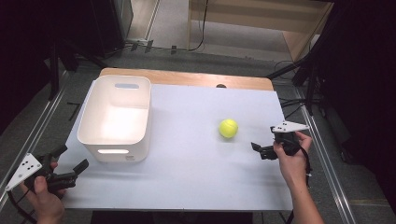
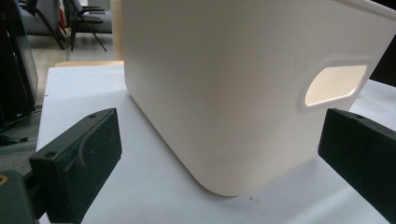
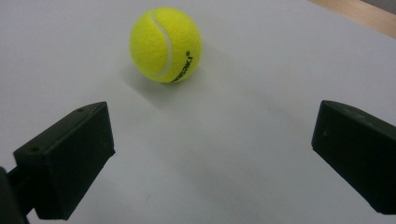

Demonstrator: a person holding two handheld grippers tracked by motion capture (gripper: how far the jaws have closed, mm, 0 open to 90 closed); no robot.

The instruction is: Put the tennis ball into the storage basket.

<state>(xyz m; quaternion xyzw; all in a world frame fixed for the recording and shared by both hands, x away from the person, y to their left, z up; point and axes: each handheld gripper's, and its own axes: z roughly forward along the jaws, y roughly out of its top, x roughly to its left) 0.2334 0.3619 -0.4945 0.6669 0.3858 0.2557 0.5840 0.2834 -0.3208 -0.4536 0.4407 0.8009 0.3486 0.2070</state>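
Nearest the person, the left gripper (image 1: 70,170) rests at the near left corner of the white table (image 1: 196,177), jaws spread wide and empty, aimed at the near corner of the white bin (image 1: 114,116). The right gripper (image 1: 261,150) sits at the right side of the table, jaws likewise spread wide with nothing between them. Just beyond it lies the tennis ball (image 1: 228,128), on the bare table surface, well apart from the bin and near the right gripper's open jaws. The step in hand appears to be the approach for a pick: the ball is not yet contacted. The next move calls for advancing the right gripper until the ball sits between the jaws, then closing on its widest part (a round ball rolls off under an off-centre squeeze). The right gripper view resolves the ball's seam and black lettering (image 3: 182,65), too small to read reliably. The left gripper view shows the bin's handle cutout (image 2: 336,85) from the side; the high view alone shows that the bin is empty.
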